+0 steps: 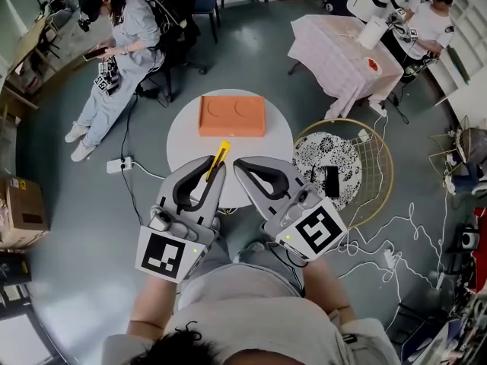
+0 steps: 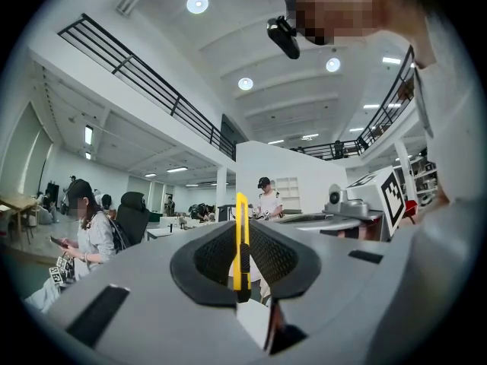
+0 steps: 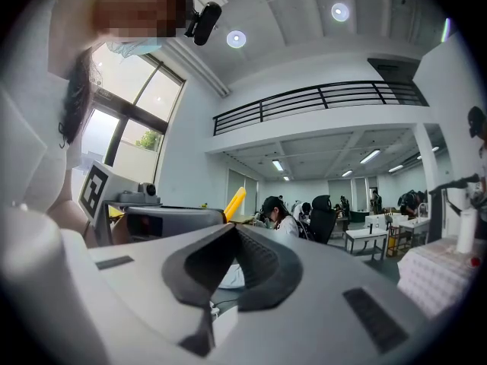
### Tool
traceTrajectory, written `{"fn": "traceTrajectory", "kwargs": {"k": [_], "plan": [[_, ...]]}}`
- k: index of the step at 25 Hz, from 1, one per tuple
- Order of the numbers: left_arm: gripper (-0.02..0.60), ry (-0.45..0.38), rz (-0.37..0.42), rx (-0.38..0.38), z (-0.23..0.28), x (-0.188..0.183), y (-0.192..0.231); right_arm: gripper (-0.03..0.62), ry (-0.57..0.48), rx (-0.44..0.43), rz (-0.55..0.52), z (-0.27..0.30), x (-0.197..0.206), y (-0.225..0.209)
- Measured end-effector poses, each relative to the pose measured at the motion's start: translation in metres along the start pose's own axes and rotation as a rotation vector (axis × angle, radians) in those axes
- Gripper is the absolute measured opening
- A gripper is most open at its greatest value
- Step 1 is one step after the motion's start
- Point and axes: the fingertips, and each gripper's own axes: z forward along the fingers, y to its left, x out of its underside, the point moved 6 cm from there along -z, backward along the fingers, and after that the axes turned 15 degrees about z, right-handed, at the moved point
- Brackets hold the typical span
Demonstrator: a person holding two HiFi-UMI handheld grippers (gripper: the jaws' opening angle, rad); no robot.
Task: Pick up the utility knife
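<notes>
Nearest the person, the left gripper (image 2: pixel 243 263) had its jaws shut on the slim yellow plastic utility knife (image 2: pixel 242 230). The black ribbed pads (image 2: pixel 213 258) pinched the knife's lower end, and the rest stood up past the tips, over the near edge of the round white table (image 1: pixel 183 131). Just to its right, the right gripper (image 3: pixel 227 266) had its jaws pressed together with nothing between them.

The pick looked all but done. Since the hold sat low on a narrow body, it would be best to clamp firmly, raise the knife straight, avoid any twisting and give the free gripper room.

Farther on, an orange rectangular block with two round hollows (image 1: pixel 232 116) lay on the table. No brand or wording was legible. Only the square black-and-white markers (image 1: pixel 162 255) on the gripper cubes showed, and a label on the cardboard box (image 1: pixel 23 211) at far left was too small to read.
</notes>
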Motion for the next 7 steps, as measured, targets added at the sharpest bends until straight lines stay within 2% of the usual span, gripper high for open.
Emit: {"fn": "traceTrajectory", "kwargs": {"k": [7], "plan": [[0.057,-0.008,0.009,0.001,-0.0028,-0.0006,0.0024,0.006,0.001,-0.003,-0.008,0.0019,-0.0001,0.0039]]}}
